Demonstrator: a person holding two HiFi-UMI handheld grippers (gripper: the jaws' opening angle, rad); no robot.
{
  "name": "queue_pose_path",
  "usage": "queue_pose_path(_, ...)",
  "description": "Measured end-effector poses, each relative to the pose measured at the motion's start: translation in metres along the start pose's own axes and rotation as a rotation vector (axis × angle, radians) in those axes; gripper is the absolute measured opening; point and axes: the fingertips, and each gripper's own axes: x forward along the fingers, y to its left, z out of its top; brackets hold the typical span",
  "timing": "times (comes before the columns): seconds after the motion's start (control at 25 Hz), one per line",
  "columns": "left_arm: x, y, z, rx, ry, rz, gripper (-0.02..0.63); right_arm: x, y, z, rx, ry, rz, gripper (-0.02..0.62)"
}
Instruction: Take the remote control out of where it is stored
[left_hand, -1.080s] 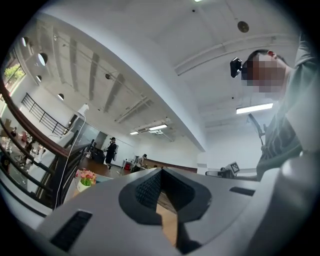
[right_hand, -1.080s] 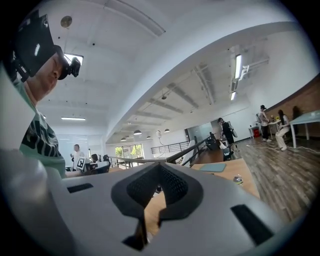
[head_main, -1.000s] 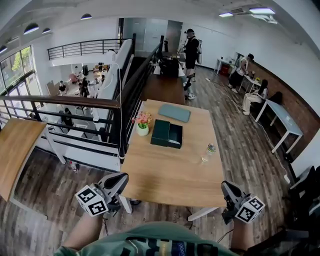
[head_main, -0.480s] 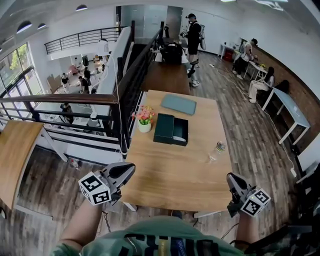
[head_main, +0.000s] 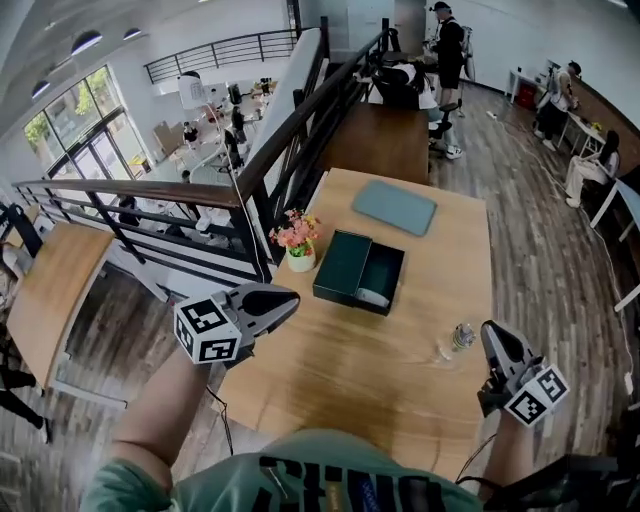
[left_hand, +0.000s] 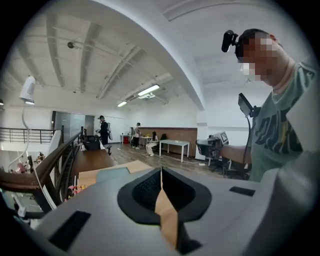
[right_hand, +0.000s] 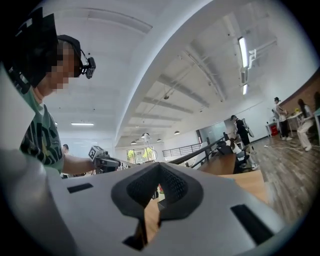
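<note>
Dark-green box (head_main: 345, 262), pale remote (head_main: 372, 297) inside, lay ahead, between left gripper (head_main: 293, 298) and right gripper (head_main: 488, 329), both closed, empty.

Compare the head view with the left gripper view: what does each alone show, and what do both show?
Head view only: the dark green open box holding a pale remote control, and a clear plastic bottle. Left gripper view only: the person's black head-mounted camera and a ceiling strip light. Both: the light wooden table and the flat teal pad.
</note>
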Motion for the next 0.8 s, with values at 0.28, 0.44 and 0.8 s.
queue_pose_path(0.28,0.127,0.058,-0.016,0.081,0.279,-0.116,0.008,0.036,-0.089,-0.016,0.000,0.016,0.028,0.000)
queue_pose_path(0.44,0.184,0.083,-0.054,0.174,0.444,-0.232,0.037,0.050,-0.116,-0.047,-0.027,0.098,-0.018,0.000)
queue_pose_path(0.8,0.280,0.119,-0.176,0.349,0.943,-0.476,0.172,0.050,-0.152,-0.082,0.006,0.180,-0.079,0.000)
